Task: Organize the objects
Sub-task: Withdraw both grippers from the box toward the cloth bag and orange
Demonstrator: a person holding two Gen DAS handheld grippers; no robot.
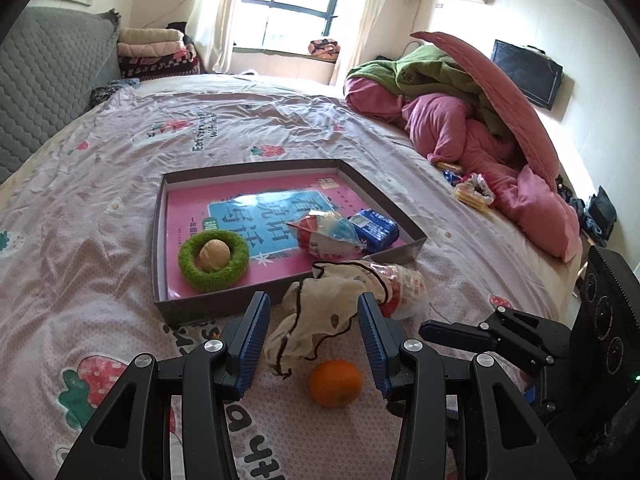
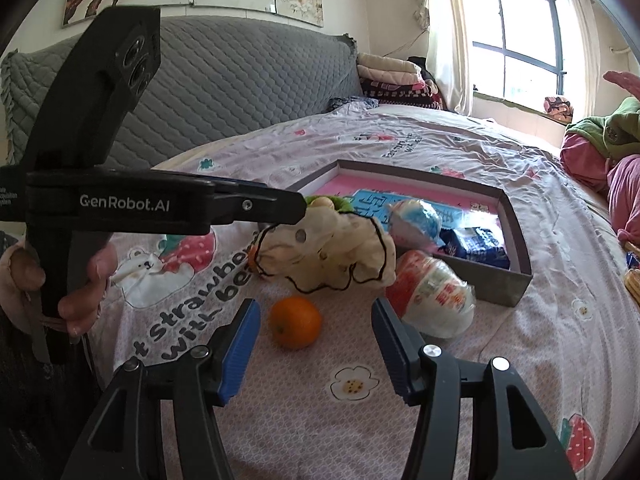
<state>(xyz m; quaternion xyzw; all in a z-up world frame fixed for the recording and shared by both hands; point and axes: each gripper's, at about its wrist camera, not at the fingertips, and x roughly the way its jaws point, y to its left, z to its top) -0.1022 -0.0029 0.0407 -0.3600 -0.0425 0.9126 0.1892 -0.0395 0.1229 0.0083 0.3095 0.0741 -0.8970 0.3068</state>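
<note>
Orange fruit sits loose on the bed's strawberry-print sheet (image 1: 100, 184), and both grippers are aimed at it. The orange (image 1: 335, 383) lies just near of a crumpled cream cloth (image 1: 320, 312) with dark trim, outside the grey tray (image 1: 160, 240); it is probably one of the things left to organize, since the tray already holds a pink book (image 1: 192, 208), a green ring with a tan ball (image 1: 214, 258), a white-and-blue packet (image 1: 328, 234) and a blue packet (image 1: 374, 230).

My reading is that the tray serves as the collecting place, so whatever lies on the sheet beside it is unsorted: the orange, the cloth, and a red-and-white wrapped cup (image 1: 404, 286) that leans against the tray's near right corner.

Neither gripper holds anything. On the left gripper (image 1: 314, 332) the blue pads stand wide apart, framing the cloth, with the orange lower down between them. On the right gripper (image 2: 316, 346) the pads are equally spread, with the orange lying between the fingertips (a little towards the left one), which suggests it is the better placed to close on the fruit.

From the left wrist the tray's whole floor is visible, showing room on the book's far side. That view hides the person's hand. From the right wrist the left hand (image 2: 80, 280) shows, wrapped round the other tool's handle, and the cup's printed side is plainer, but the cloth blocks most of the green ring.
</note>
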